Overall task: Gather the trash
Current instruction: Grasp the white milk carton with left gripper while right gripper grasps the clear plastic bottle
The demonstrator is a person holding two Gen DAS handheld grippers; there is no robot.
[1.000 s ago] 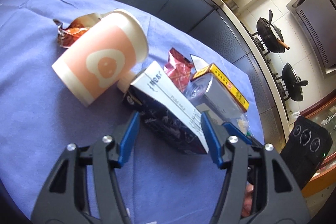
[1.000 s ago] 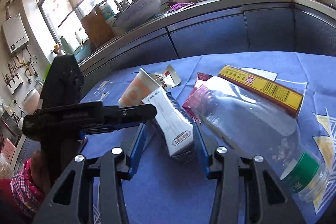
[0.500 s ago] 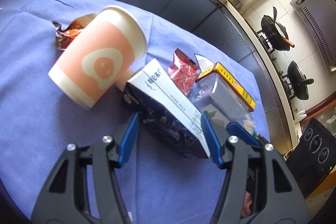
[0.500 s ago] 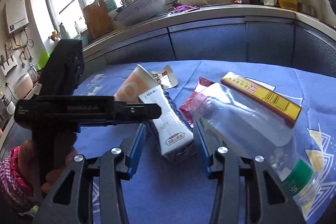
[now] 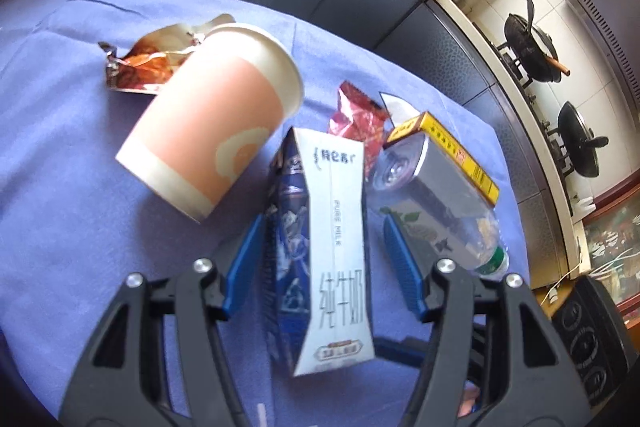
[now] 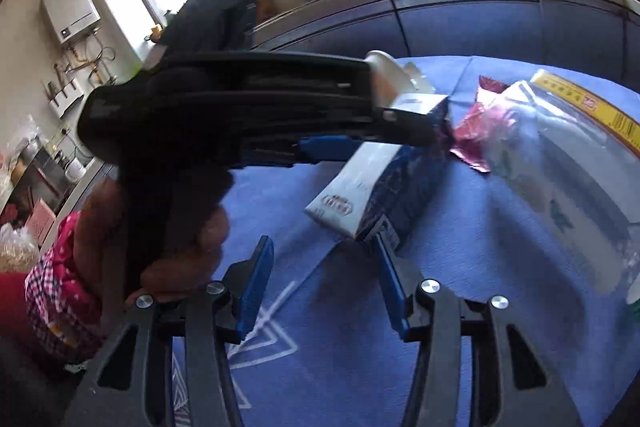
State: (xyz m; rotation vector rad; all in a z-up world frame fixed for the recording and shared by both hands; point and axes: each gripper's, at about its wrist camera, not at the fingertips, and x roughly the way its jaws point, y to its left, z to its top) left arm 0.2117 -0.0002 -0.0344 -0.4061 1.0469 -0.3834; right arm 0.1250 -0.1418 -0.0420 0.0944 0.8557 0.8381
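While the blue-and-white milk carton (image 5: 320, 247) stands tilted between the spread blue pads of the left gripper (image 5: 324, 263), just right of the toppled pink paper cup (image 5: 212, 131), the pads seem not yet pressing it. The right gripper (image 6: 324, 287), jaws opening and empty, sits just short of the carton's base. I judge this the pick-up step; next, the left jaws must close squarely.
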